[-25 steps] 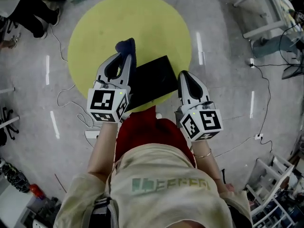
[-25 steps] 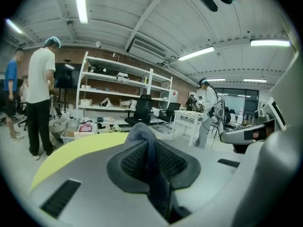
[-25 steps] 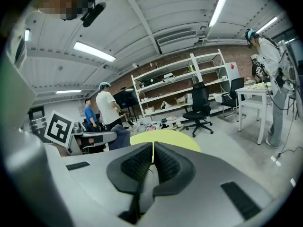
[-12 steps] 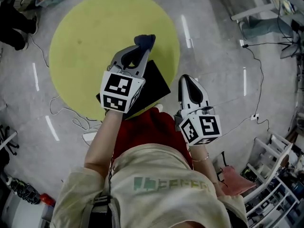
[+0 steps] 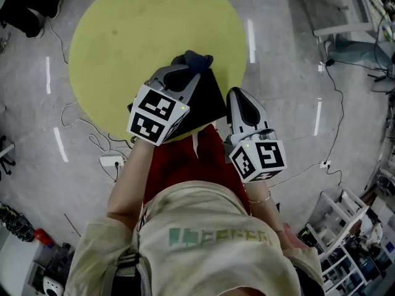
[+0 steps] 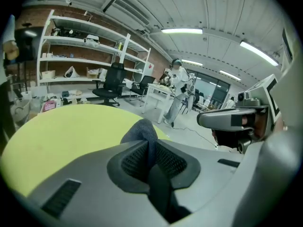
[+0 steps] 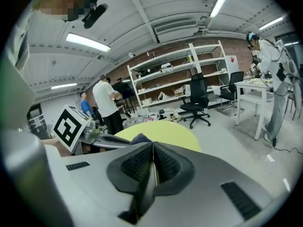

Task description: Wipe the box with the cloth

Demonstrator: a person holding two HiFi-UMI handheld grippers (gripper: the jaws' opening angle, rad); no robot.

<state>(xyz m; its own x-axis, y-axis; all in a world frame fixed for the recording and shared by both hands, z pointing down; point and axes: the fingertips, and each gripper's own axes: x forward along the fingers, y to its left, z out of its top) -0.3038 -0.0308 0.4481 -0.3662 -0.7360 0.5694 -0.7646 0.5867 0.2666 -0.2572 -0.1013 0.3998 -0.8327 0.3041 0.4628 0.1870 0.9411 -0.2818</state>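
While the black box (image 5: 208, 103) lies on the yellow round table (image 5: 123, 42), the dark blue cloth (image 5: 196, 59) sits at the box's far edge, pinched between the closed jaws of the left gripper (image 5: 185, 70), whose body reaches across the box's left part. Whether the cloth touches the box cannot be told. In the left gripper view the cloth (image 6: 141, 131) bulges out beyond the tips. Just beside the box's right edge, the right gripper (image 5: 237, 95) has its jaws pressed together, apparently on nothing.
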